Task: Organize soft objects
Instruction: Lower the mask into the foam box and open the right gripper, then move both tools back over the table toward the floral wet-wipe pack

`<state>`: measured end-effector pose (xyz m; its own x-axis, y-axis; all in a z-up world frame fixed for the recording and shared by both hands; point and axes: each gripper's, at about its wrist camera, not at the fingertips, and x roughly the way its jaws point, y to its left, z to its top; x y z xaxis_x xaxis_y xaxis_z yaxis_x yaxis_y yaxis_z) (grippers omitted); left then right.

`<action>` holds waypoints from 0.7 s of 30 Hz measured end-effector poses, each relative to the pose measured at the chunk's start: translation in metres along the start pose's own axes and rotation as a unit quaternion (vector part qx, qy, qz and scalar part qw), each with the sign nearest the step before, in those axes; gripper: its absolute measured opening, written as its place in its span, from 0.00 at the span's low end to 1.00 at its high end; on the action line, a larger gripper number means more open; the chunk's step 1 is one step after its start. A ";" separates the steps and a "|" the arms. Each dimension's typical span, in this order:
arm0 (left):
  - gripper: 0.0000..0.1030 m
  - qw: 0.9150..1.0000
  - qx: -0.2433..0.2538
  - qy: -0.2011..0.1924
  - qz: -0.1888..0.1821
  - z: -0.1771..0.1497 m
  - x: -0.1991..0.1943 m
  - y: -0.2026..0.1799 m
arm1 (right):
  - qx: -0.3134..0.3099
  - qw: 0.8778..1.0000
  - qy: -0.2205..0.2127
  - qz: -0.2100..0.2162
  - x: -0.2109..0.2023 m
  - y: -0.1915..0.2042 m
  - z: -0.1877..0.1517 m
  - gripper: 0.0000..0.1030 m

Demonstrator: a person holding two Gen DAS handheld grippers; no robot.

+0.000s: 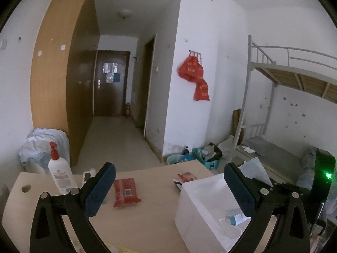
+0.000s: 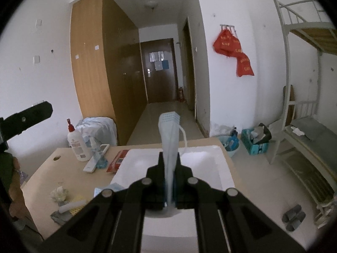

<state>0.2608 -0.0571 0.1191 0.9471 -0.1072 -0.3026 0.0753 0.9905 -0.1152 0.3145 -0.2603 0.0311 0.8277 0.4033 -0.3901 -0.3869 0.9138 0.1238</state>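
My right gripper [image 2: 169, 158] is shut on a light blue face mask [image 2: 169, 130]. The mask stands up out of the jaws, its white ear loop hanging to the right, above a white foam box [image 2: 202, 164] on the table. In the left wrist view the same mask [image 1: 256, 168] pokes up behind the box [image 1: 202, 200]. My left gripper [image 1: 168, 168] is open wide with nothing between its fingers. It hovers over the wooden table [image 1: 147, 221], left of the box. A red wipes pack [image 1: 126, 193] lies on the table below it.
A white pump bottle [image 1: 60, 172] stands at the table's far left corner. A small red packet [image 1: 186, 176] lies by the box's far edge. A crumpled tissue [image 2: 59, 193] and a grey cloth [image 2: 61, 216] lie near the front. A bunk bed [image 2: 305, 126] stands at right.
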 end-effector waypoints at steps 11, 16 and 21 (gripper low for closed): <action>0.99 1.000 -0.005 -0.004 -0.004 0.002 -0.002 0.005 | -0.002 1.000 -0.006 -0.016 0.000 0.005 0.000 0.79; 0.99 1.000 -0.005 -0.003 -0.005 0.003 -0.003 0.005 | 0.000 1.000 -0.007 -0.012 -0.005 0.005 -0.001 0.79; 0.99 1.000 -0.004 -0.003 -0.004 0.003 -0.003 0.005 | 0.002 1.000 -0.010 -0.016 -0.010 0.006 -0.003 0.79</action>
<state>0.2592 -0.0513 0.1220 0.9483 -0.1154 -0.2956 0.0812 0.9888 -0.1256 0.3030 -0.2588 0.0330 0.8483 0.3740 -0.3750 -0.3579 0.9267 0.1146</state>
